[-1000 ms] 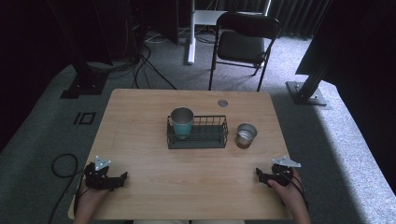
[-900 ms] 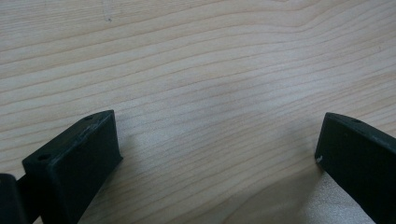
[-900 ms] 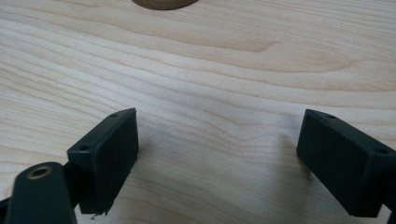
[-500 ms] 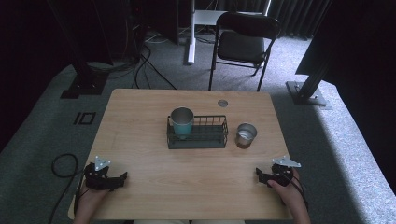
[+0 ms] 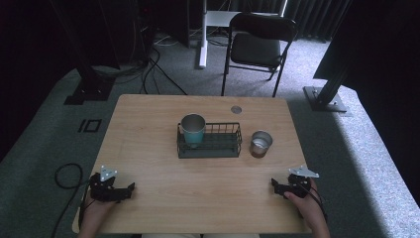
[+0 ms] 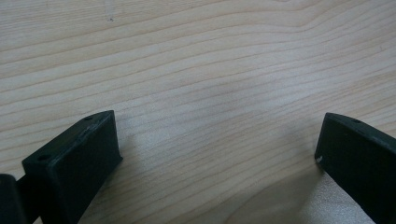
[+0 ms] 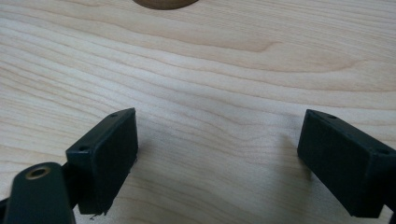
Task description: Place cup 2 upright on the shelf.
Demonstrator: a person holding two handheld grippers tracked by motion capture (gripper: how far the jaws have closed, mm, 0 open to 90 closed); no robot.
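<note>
High view: the desk [image 5: 148, 129] is seen at centre frame, with a dark wire basket [image 5: 210, 142] in its middle. A teal cup [image 5: 193, 128] stands upright in the basket's left end, and a small metal cup [image 5: 260, 143] stands on the wood just right of the basket, apart from it. The left gripper [image 5: 130, 188] rests at the lower left of the frame and the right gripper [image 5: 274, 184] at the lower right, both well apart from the cups. In each gripper view the jaws are spread wide over bare wood, with nothing held. The grippers appear parked at the near edge as a ready pose, the metal cup being nearest the right one and a likely first pick.
</note>
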